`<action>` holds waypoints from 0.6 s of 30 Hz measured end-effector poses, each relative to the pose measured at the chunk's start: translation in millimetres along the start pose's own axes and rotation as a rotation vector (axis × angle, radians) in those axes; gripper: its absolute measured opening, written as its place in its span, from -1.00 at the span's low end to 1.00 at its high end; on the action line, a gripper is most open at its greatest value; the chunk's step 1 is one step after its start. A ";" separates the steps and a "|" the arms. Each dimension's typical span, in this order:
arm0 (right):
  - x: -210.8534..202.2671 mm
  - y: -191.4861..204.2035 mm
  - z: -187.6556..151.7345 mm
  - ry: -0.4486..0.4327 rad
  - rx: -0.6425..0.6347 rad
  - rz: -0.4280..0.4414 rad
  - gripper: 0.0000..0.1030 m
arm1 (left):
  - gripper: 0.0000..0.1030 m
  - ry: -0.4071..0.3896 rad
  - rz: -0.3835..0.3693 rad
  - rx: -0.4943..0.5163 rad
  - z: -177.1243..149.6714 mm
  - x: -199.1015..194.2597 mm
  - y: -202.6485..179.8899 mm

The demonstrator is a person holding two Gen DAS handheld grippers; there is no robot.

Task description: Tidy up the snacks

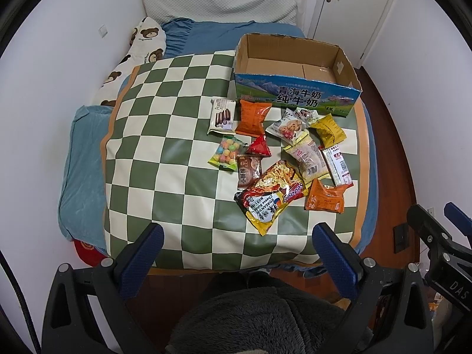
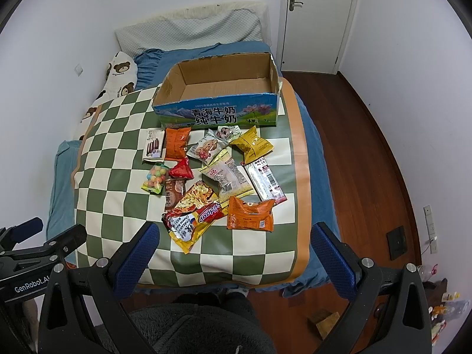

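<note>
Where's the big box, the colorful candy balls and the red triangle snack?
cardboard box (image 1: pixel 295 96): left wrist view, printed front wall.
candy balls (image 2: pixel 155 178): right wrist view, middle of bag.
red triangle snack (image 2: pixel 182 170): right wrist view, middle of packet.

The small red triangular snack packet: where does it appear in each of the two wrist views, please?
Left wrist view: the red triangular packet lies just right of centre, right of the bag of coloured candy balls.
Right wrist view: the same packet lies left of centre, again right of the candy bag.
Shared landmark: the open cardboard milk box behind the snacks.
</note>
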State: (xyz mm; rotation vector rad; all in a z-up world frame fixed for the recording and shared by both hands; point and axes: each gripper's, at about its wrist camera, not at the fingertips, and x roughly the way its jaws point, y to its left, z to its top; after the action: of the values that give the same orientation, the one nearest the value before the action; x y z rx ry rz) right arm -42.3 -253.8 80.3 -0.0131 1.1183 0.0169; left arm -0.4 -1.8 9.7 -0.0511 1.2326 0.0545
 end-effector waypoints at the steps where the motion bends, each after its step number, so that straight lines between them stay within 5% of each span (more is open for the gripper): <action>1: 0.1 -0.3 0.2 0.000 0.001 0.001 1.00 | 1.00 0.000 0.000 0.000 -0.2 0.2 0.2; 18: -0.5 1.4 -0.9 -0.002 0.001 0.004 1.00 | 1.00 -0.004 -0.003 -0.001 5.2 -0.3 -3.4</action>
State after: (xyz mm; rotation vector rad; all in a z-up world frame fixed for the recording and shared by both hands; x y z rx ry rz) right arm -43.4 -252.4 80.4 -0.0098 1.1164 0.0193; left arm 4.7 -4.8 11.7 -0.0537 1.2281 0.0523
